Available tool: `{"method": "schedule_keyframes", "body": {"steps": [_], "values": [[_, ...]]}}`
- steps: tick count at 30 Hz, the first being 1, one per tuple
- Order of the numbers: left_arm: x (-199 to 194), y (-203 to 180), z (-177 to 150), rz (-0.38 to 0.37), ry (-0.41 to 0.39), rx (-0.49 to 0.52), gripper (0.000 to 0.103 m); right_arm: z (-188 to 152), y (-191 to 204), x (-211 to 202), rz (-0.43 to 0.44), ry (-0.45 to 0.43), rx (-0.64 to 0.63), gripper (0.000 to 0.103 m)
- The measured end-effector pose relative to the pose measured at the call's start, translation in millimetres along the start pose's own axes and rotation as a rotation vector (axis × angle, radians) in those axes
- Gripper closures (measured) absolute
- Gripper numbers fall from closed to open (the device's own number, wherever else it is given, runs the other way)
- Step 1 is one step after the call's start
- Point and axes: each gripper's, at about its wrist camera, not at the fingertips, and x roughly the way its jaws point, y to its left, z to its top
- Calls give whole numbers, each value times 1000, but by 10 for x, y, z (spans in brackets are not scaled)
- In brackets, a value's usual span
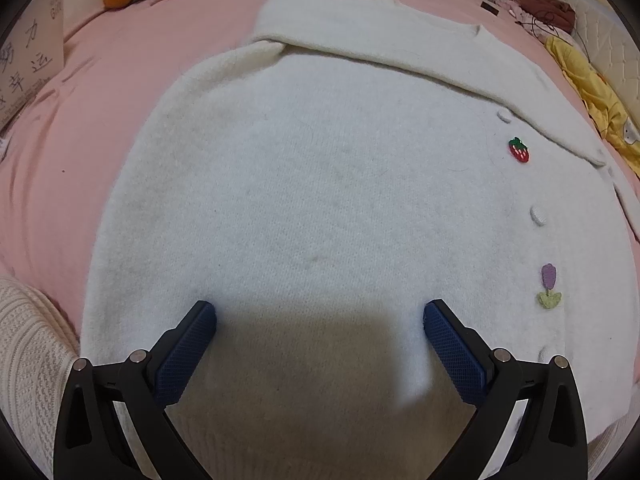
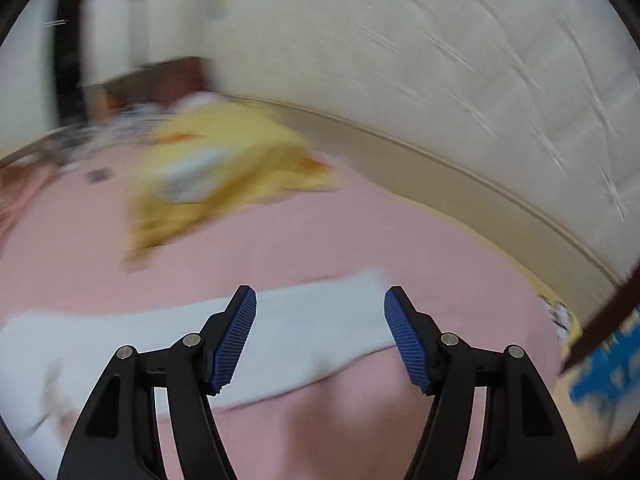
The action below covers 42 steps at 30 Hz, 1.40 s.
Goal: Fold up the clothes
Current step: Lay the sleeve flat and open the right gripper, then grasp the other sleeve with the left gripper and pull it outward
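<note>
On the bed (image 1: pixel 100 92), covered in a pink sheet, a white fuzzy cardigan (image 1: pixel 320 184) lies spread flat, filling most of the left wrist view. One sleeve (image 1: pixel 372 44) is folded across its far end. Down its right side runs a row of white buttons (image 1: pixel 538 215), with a strawberry patch (image 1: pixel 519 149) and a purple flower patch (image 1: pixel 549 286) sewn beside them. The left gripper (image 1: pixel 320 316) hangs just above the near part of the cardigan, its jaws spread wide and holding nothing; its shadow falls on the knit between the blue pads. A cream ribbed knit (image 1: pixel 28 344) lies at the bed's near left edge, and a yellow garment (image 1: pixel 592 92) at the far right edge.

The right wrist view is blurred. The right gripper (image 2: pixel 320 300) is also wide open and empty, above the pink sheet, with a white edge of the cardigan (image 2: pixel 304 332) below its fingers. Farther off lies the yellow garment (image 2: pixel 224 168), near a pale padded headboard (image 2: pixel 480 80).
</note>
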Motion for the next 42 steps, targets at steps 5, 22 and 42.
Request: {"method": "schedule_keyframes", "body": {"steps": [5, 22, 42], "values": [[-161, -169, 21, 1, -96, 86, 0, -609, 1106, -829, 269, 26, -111, 30], [-641, -173, -137, -35, -213, 182, 0, -2138, 2384, -1795, 393, 204, -450, 30], [-647, -410, -168, 104, -230, 286, 0, -2257, 2170, -1602, 408, 276, -383, 30]]}}
